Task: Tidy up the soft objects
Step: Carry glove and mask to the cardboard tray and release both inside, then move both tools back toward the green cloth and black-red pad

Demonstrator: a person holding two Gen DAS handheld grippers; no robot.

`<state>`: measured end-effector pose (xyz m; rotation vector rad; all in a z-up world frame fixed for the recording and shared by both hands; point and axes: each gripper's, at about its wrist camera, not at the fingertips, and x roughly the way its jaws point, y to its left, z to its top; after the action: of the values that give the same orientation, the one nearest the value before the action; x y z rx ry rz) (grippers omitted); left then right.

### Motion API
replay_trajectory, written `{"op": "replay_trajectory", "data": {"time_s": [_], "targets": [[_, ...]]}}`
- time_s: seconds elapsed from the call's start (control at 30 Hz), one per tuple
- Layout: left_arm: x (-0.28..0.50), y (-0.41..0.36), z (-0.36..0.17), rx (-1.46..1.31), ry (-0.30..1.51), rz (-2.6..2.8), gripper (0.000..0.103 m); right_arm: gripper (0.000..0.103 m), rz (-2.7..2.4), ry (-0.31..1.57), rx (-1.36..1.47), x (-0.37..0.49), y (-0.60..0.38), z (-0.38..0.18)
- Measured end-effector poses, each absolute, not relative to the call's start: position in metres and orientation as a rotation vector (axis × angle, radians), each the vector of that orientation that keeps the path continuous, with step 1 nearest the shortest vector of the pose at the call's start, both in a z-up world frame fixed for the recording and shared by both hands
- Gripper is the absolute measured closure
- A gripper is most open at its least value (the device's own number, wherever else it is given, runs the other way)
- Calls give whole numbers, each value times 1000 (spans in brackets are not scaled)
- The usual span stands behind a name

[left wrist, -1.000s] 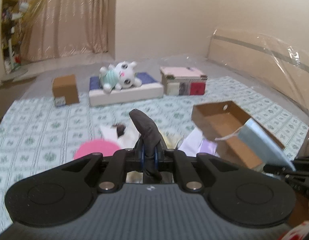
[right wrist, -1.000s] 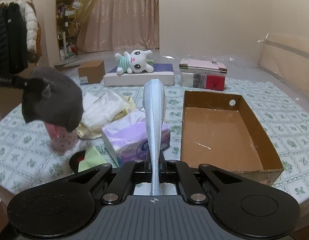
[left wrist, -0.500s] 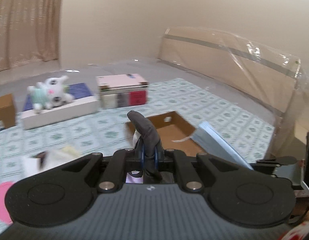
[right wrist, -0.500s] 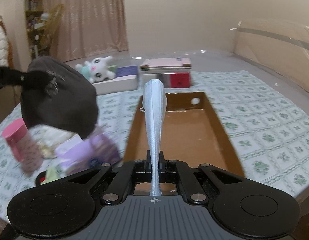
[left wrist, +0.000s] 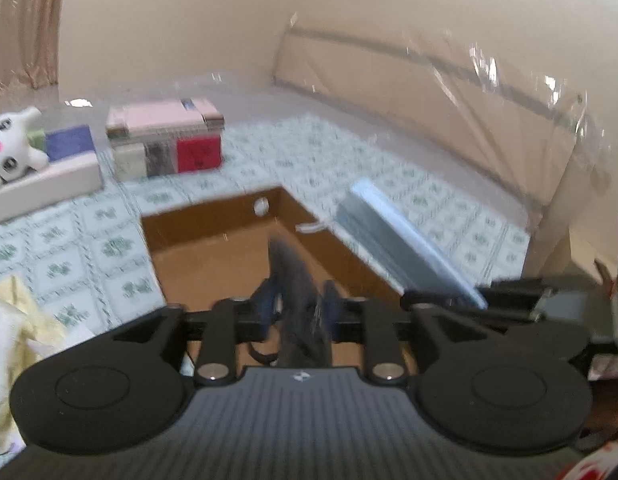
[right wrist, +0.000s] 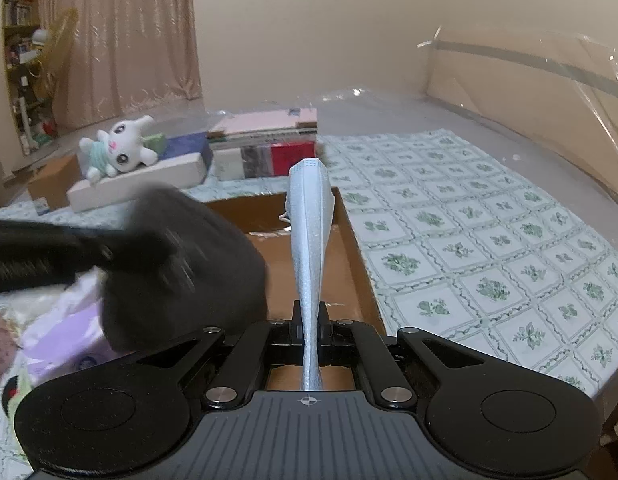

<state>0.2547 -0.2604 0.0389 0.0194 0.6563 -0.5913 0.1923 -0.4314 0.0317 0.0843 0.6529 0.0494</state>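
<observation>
An open brown cardboard box (left wrist: 213,256) lies on the patterned bed cover. My left gripper (left wrist: 299,304) hangs over it, jaws opening. A dark grey cloth (left wrist: 297,292), blurred, is loose between the parted pads. The right wrist view shows that same dark grey cloth (right wrist: 189,264) hanging at the box's left wall (right wrist: 349,240). My right gripper (right wrist: 311,320) is shut on a light blue face mask (right wrist: 311,216), which stands up over the box. The left wrist view shows the blue mask (left wrist: 401,240) to the right of the cloth.
A white plush rabbit (right wrist: 117,152) lies on a flat white box at the back, beside stacked books (right wrist: 269,148). A purple tissue pack (right wrist: 69,336) and pale yellow cloth (left wrist: 13,320) lie left of the box. A plastic-wrapped headboard (left wrist: 469,100) bounds the right side.
Both grippers swung right, from over the pile of soft things to over the cardboard box. The left jaws have parted, and the dark cloth now sits lower between them.
</observation>
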Motion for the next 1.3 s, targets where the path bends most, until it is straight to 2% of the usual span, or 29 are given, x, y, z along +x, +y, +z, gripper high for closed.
{"op": "replay_trajectory", "data": {"time_s": [0.03,0.13,0.67,0.7,0.77,0.8,0.83,1.3], "targets": [[255,-261,34,30,671,-590,66,100,48,662,87,195,-432,29],[248,-252,27,38,676,-583,61,100,54,679,97,198,-434,22],[185,-153,32,-50,652,-383,54,100,95,647,156,231,-434,18],[182,-148,31,-57,654,-375,53,95,101,647,159,233,-434,18],[177,-140,30,-63,657,-358,52,56,103,645,162,236,-435,18],[174,-136,30,-63,658,-349,52,23,98,629,168,235,-436,18],[171,-132,30,-64,659,-342,52,18,96,608,170,232,-437,19],[120,-71,18,-87,675,-192,49,18,103,609,209,160,-419,30]]}}
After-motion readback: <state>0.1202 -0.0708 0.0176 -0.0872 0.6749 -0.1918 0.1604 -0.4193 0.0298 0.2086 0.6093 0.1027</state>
